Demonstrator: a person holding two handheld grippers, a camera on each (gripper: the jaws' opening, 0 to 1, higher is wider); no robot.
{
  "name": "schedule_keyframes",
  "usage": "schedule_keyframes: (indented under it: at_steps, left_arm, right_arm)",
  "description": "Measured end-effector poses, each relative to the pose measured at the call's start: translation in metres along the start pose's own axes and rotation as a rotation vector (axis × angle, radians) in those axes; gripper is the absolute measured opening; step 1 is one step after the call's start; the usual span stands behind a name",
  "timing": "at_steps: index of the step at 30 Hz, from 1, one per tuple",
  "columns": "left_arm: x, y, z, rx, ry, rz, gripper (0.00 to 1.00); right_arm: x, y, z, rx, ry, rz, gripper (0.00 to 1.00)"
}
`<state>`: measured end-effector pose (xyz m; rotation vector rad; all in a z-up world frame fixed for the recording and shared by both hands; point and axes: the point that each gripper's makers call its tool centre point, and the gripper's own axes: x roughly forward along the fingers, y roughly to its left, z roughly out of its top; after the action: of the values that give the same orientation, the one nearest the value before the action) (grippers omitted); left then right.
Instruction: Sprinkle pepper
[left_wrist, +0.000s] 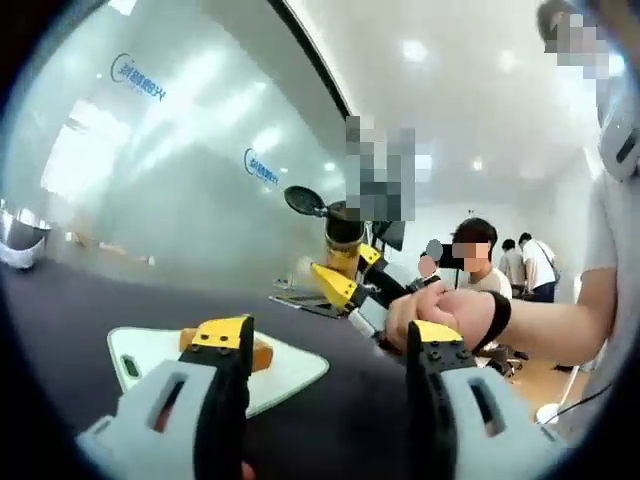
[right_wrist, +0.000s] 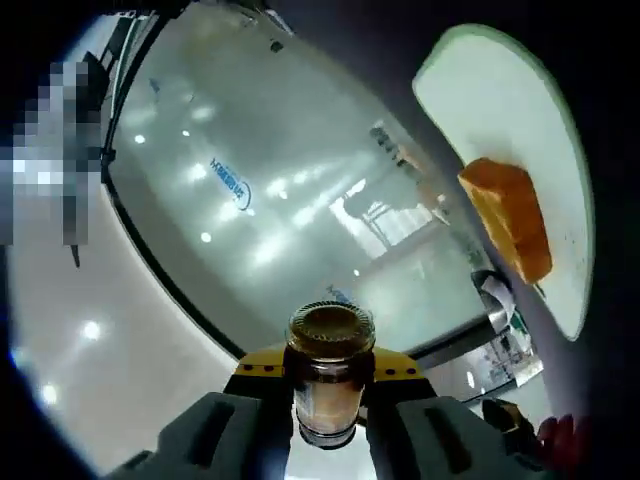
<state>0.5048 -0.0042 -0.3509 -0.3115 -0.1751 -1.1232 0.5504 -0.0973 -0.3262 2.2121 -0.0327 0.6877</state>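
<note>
A clear pepper jar (right_wrist: 329, 375) of brown grains, cap flipped open, sits clenched in the right gripper (right_wrist: 330, 425); bread (right_wrist: 508, 218) lies at two o'clock. The left gripper (left_wrist: 325, 385) hangs released.

Bright, even light from round ceiling lamps (left_wrist: 412, 49) fills both of my views, and those lamps flare as soft white spots across the frosted glass wall (right_wrist: 290, 210), washing it pale. The fisheye bends straight lines hard toward the edges. My left gripper view is slightly soft with motion blur, its own jaws smeared up close. In my right gripper view the pepper jar (right_wrist: 329, 372) sits fairly sharp; the bread (right_wrist: 508, 218) looks hazy.
</note>
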Motion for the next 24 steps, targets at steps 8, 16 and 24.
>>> schedule_keyframes:
  at_steps: [8,16,24]
  left_arm:
    - [0.027,-0.021,0.035,0.077,-0.046,-0.059,0.58]
    - [0.037,-0.036,0.048,0.142,-0.067,-0.088,0.59]
    - [0.044,-0.04,0.049,0.164,-0.091,-0.089,0.46]
  right_arm:
    - [-0.008,-0.01,-0.042,0.079,0.054,0.013,0.23]
    - [-0.012,-0.023,-0.05,0.119,0.063,0.009,0.23]
    - [-0.014,-0.027,-0.062,0.123,0.08,-0.002,0.23]
